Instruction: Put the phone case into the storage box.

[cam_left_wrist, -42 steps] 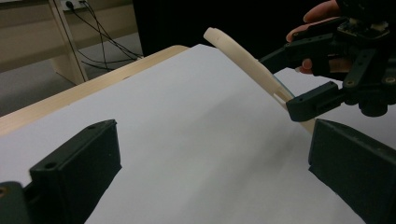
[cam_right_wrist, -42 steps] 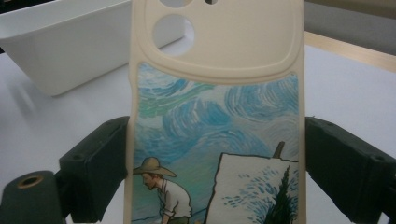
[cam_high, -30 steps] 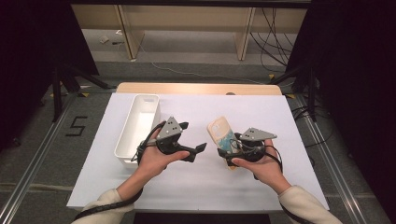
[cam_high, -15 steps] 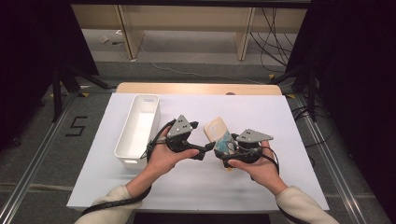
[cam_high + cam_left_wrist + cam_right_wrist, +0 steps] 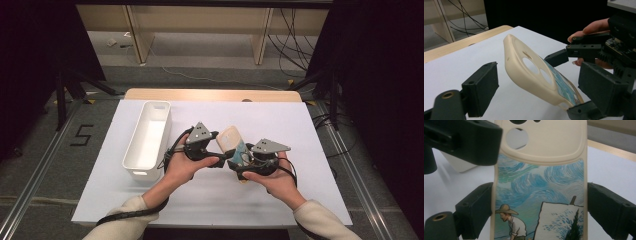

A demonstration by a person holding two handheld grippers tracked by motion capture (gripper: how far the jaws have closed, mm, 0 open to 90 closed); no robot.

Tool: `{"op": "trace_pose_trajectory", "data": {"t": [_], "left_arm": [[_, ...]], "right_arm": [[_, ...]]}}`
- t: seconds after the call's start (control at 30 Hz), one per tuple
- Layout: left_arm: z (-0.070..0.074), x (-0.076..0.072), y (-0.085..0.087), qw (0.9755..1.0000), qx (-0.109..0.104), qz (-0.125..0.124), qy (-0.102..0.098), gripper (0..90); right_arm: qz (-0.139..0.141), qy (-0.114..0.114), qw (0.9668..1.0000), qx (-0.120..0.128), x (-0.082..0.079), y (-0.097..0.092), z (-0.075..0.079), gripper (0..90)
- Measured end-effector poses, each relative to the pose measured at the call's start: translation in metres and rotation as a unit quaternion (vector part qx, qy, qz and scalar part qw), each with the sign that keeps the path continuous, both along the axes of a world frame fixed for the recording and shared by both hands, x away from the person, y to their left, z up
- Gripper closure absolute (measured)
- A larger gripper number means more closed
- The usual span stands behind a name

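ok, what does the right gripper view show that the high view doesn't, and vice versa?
Right gripper view: the phone case print up close, blue swirls and a hatted figure painting, plus round camera cutouts. High view: the white bin at table left and the person's forearms. Both: the case clamped across its width in the right gripper jaws, over the white tabletop.

White bin [image 5: 149,140] blocks left; bare table [image 5: 320,130] right.

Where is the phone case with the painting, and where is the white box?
phone case [image 5: 541,182], right gripper view, on the blue swirly sky of its painted back.
white box [image 5: 131,159], high view, on its long left rim.
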State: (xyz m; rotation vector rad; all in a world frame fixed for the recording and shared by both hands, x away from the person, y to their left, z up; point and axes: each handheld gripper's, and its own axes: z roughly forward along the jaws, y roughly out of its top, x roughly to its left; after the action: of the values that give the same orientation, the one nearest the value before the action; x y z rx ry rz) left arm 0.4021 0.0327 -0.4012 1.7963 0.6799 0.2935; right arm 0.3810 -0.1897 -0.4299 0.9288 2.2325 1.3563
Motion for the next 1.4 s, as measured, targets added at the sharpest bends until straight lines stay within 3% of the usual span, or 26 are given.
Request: {"op": "trace_pose_trajectory", "data": {"t": [0.5,0.57,0.83,0.93,1.4], "left_arm": [[-0.001,0.009,-0.007,0.9997,-0.007,0.013,0.019,25.3],[-0.001,0.01,-0.007,0.9994,-0.009,0.021,0.024,30.7],[-0.001,0.013,-0.01,0.9987,-0.015,0.031,0.039,38.7],[-0.002,0.014,-0.01,0.9982,-0.023,0.032,0.045,45.9],[-0.003,0.018,-0.007,0.9955,-0.054,0.032,0.07,60.9]], "right_arm": [[0.002,-0.003,1.0,-0.005,-0.001,0.002,0.0,11.6],[0.001,-0.003,1.0,-0.006,-0.001,0.002,-0.001,11.6],[0.001,-0.006,0.9999,-0.01,-0.001,0.003,-0.001,11.6],[0.0,-0.008,0.9999,-0.012,-0.001,0.003,-0.001,11.6],[-0.002,-0.013,0.9998,-0.018,-0.001,0.004,-0.001,11.4]]}}
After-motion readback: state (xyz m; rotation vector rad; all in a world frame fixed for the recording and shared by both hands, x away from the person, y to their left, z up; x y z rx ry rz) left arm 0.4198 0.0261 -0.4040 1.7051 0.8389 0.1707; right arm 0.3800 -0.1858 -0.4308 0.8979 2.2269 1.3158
